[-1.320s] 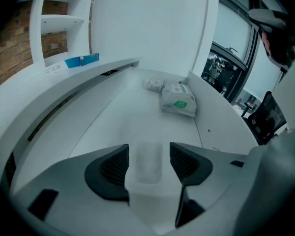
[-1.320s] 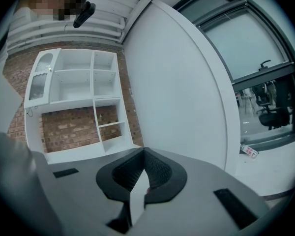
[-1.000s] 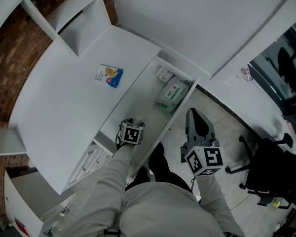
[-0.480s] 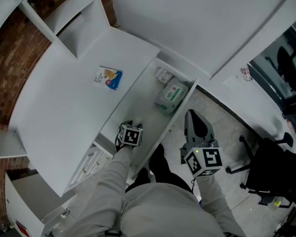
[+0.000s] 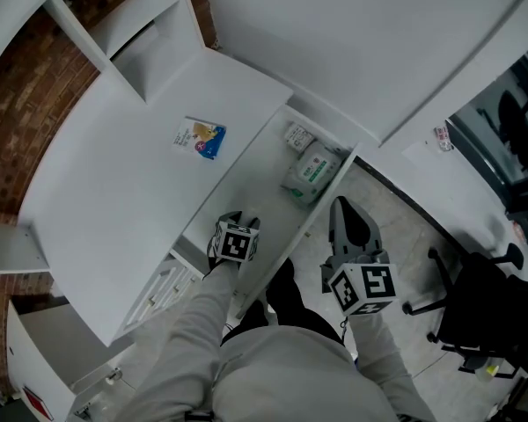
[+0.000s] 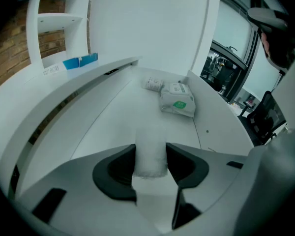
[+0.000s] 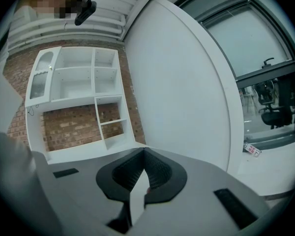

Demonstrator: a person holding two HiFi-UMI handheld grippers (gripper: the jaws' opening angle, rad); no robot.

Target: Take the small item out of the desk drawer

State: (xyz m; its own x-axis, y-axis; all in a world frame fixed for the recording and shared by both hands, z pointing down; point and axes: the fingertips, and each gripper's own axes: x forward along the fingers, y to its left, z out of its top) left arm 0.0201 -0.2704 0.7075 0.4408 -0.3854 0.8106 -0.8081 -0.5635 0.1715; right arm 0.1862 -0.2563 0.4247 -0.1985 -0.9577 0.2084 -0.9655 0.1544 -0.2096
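Note:
The desk drawer (image 5: 324, 202) is pulled open below the white desk (image 5: 114, 174). My left gripper (image 5: 238, 221) reaches into its near end. In the left gripper view its jaws (image 6: 150, 157) are closing, and a small white soft packet (image 6: 150, 144) stands between them, touching both pads. Farther back in the drawer (image 6: 216, 113) lie a white pack with a green label (image 5: 310, 172) (image 6: 178, 100) and a smaller printed packet (image 5: 296, 135) (image 6: 153, 84). My right gripper (image 5: 343, 205) hovers outside the drawer's front, over the floor. Its jaws (image 7: 144, 156) are shut on nothing and point toward the shelving.
A blue and white packet (image 5: 201, 137) (image 6: 80, 62) lies on the desk top. White shelving (image 7: 78, 97) stands against a brick wall. A black office chair (image 5: 484, 306) stands on the floor at the right. The person's legs fill the bottom of the head view.
The left gripper stays at the drawer's near end with little visible motion. The head camera has shifted slightly. The right gripper has not moved.

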